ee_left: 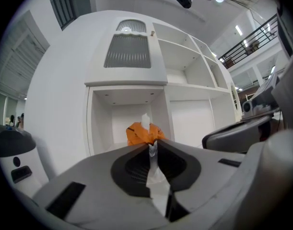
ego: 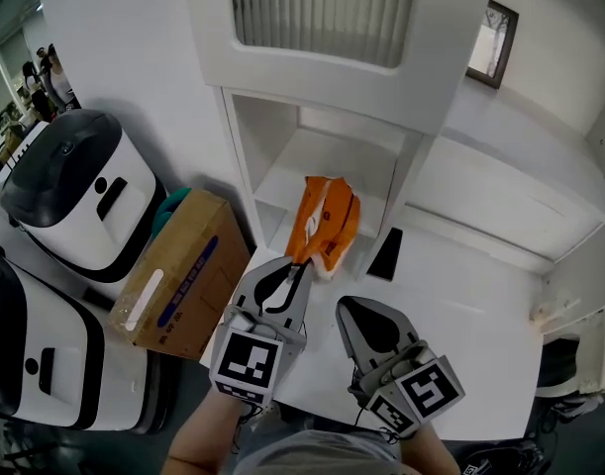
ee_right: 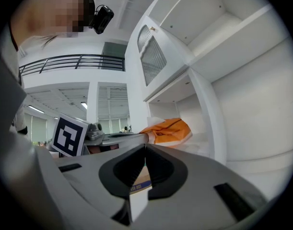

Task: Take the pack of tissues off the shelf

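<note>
The orange pack of tissues (ego: 327,221) stands on edge at the front lip of the low white shelf cubby (ego: 282,137), leaning out over the counter. My left gripper (ego: 304,262) is shut on its near white-and-clear end seam. In the left gripper view the seam runs between the closed jaws of the left gripper (ee_left: 152,147), and the pack (ee_left: 144,133) shows just beyond the tips. My right gripper (ego: 347,310) hovers over the counter to the right of the left one, shut with nothing in it. The right gripper view has the pack (ee_right: 168,131) ahead and slightly right of the right gripper (ee_right: 145,145).
A brown cardboard box (ego: 178,270) sits left of the shelf unit, beside two white bins with black lids (ego: 79,196). A flat black object (ego: 385,255) lies on the white counter (ego: 470,334) right of the pack. Taller white shelves rise at the right.
</note>
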`<state>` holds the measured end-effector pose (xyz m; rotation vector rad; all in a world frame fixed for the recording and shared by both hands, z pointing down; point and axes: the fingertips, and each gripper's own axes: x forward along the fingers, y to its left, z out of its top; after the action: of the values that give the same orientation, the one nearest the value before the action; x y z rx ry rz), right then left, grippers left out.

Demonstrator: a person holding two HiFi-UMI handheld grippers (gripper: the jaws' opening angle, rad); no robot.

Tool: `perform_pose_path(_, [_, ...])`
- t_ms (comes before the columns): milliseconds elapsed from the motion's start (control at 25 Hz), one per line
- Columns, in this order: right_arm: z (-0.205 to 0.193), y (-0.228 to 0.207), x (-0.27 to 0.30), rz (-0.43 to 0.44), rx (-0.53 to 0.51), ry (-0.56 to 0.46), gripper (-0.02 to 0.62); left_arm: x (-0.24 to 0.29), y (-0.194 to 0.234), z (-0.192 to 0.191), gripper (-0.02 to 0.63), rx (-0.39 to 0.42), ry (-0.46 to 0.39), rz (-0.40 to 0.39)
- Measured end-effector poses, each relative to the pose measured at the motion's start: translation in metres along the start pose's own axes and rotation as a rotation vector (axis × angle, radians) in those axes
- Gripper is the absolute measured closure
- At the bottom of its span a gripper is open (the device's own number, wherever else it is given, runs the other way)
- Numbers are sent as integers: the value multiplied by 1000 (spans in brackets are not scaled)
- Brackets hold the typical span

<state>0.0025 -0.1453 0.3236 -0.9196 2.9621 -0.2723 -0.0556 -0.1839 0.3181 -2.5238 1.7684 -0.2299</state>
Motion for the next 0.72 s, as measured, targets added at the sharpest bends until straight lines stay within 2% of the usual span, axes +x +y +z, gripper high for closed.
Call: perform_pose_path(720, [-2,41,-11,-143,-19,-27,588,-49,-13,6,558,-23,-37,-158])
